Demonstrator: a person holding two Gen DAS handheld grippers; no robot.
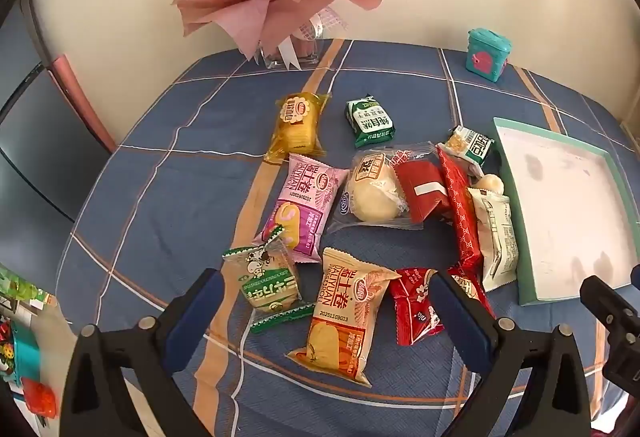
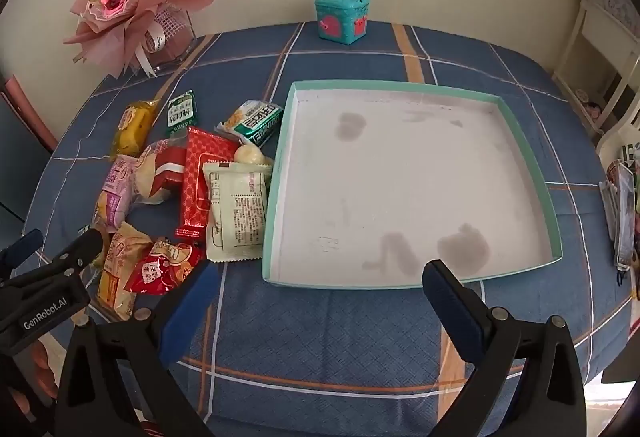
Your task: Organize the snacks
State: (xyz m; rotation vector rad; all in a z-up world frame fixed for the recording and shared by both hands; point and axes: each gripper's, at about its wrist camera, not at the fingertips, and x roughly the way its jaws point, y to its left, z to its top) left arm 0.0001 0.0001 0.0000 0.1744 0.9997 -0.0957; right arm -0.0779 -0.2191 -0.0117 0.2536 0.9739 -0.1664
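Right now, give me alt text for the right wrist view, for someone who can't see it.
An empty shallow tray with a mint-green rim sits on a blue plaid tablecloth, a pile of wrapped snacks beside its left edge. The right tongs hang open in the foreground; a pink bouquet stands behind.

Each handheld tool is black plastic. The left gripper (image 1: 324, 291) carries two angled arms tipped with dark blue pads, round silver screws at the pivots and triangular cut-outs lower down. The right gripper (image 2: 316, 283) has the same build. White "GenRobot.AI" lettering marks the left gripper's body.
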